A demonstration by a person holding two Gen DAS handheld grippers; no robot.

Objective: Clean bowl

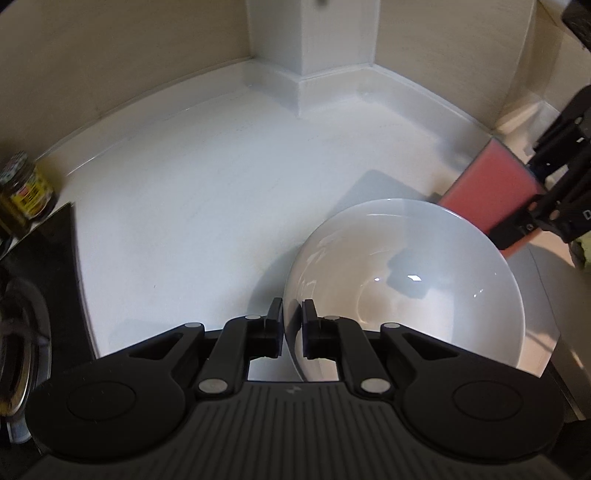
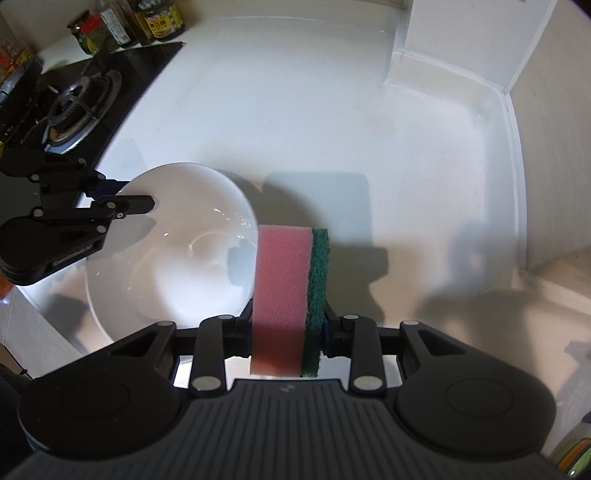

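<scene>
A white bowl (image 1: 406, 280) stands on the white counter, tilted up on its left side. My left gripper (image 1: 293, 325) is shut on the bowl's near-left rim, one finger inside and one outside. The bowl also shows in the right wrist view (image 2: 170, 254), with my left gripper (image 2: 125, 195) on its left rim. My right gripper (image 2: 286, 332) is shut on a pink sponge with a green scouring side (image 2: 284, 291), held upright just right of the bowl's rim. In the left wrist view the sponge (image 1: 491, 195) shows beyond the bowl at right.
A black gas hob (image 2: 77, 99) lies left of the bowl, with jars (image 2: 122, 26) behind it; one jar (image 1: 22, 192) shows in the left wrist view. The white counter (image 2: 332, 122) runs back to a wall corner and a box-shaped column (image 1: 314, 55).
</scene>
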